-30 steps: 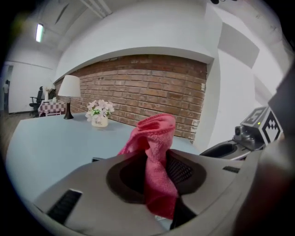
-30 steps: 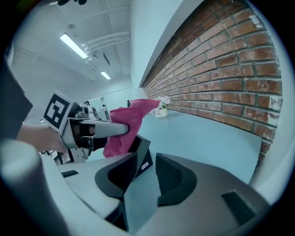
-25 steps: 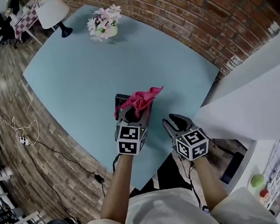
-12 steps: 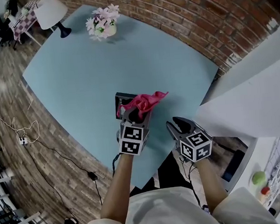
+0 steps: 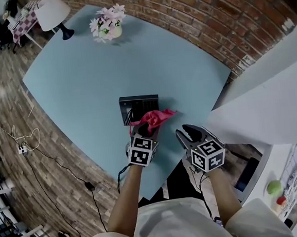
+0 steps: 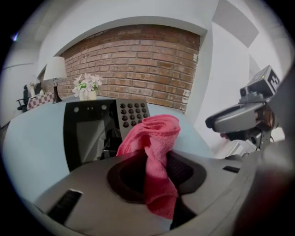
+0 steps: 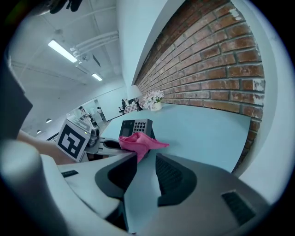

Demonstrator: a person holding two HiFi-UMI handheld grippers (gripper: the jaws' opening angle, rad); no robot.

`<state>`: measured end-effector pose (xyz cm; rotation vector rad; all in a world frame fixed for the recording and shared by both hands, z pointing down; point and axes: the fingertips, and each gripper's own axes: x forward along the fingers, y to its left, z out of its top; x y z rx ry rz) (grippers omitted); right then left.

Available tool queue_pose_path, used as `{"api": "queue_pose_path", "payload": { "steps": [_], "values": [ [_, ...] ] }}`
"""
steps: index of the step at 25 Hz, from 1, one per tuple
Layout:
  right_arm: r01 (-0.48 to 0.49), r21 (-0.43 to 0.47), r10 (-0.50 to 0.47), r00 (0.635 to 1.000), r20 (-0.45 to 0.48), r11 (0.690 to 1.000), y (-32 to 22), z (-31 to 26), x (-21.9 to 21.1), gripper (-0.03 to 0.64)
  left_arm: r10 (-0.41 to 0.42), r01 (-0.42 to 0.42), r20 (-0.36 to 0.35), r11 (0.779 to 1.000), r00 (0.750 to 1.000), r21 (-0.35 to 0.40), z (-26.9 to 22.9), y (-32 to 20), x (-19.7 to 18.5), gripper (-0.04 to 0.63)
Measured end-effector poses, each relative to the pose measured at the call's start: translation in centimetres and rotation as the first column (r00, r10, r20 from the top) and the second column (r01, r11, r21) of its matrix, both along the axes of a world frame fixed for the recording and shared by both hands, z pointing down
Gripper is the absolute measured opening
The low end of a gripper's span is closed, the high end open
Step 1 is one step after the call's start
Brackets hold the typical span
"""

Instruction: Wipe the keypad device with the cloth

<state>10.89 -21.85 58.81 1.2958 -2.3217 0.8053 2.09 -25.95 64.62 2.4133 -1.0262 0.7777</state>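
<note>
Cloth (image 6: 154, 138): pink, soft, with a nubbly terry weave. It is bunched into a loose fold that rises past the left gripper's tips.
Left gripper (image 5: 144, 126): its jaws are closed on the cloth, with a pinched strip running down between the dark ribbed pads. The marker cube sits behind the jaws, toward the person's wrist.
Keypad device (image 5: 138, 107): a flat black rectangular box just ahead of the left gripper's jaws. It has a glossy dark screen panel on the side to that gripper's left and a grid of small round grey buttons to its right.
Cloth against device: the free end spreads over the device's near edge, on the side toward the right gripper. Whether it touches the casing cannot be told.
Right gripper (image 7: 143, 177): its jaws stand well apart with only bare tabletop showing between them. It hangs beside the left gripper at the table's near edge, and the cloth and device lie ahead of it and to its left.
Table (image 5: 83, 80): a smooth, matt, pale blue top with rounded corners.
Far from both grippers: a pot of pink and white flowers (image 5: 107, 25) and a lamp (image 5: 54, 12) with a white shade on a dark base.
Room: a red brick wall (image 5: 191, 13) beyond the table, a white wall to the right gripper's right, a wood plank floor (image 5: 7, 102) with a thin cable (image 5: 59, 162) trailing across it, and strip lights on a white ceiling.
</note>
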Motion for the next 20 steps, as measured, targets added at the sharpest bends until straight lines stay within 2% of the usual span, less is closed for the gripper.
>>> {"api": "queue_pose_path", "payload": {
  "steps": [10,15,20],
  "values": [
    [0.005,-0.005,-0.005,1.000,-0.004,1.000,-0.1,0.0,-0.3,0.132,-0.005,0.005,-0.003,1.000,1.000,-0.029,1.5,0.5,0.3,0.153],
    [0.022,-0.006,-0.022,1.000,-0.002,1.000,0.4,-0.1,-1.2,0.132,0.030,-0.030,-0.002,0.999,1.000,0.012,1.7,0.8,0.3,0.156],
    [0.025,-0.006,-0.025,1.000,0.004,1.000,1.4,-0.4,-1.5,0.132,0.020,-0.015,-0.057,0.997,0.998,0.078,-0.8,0.3,0.1,0.152]
  ]
}}
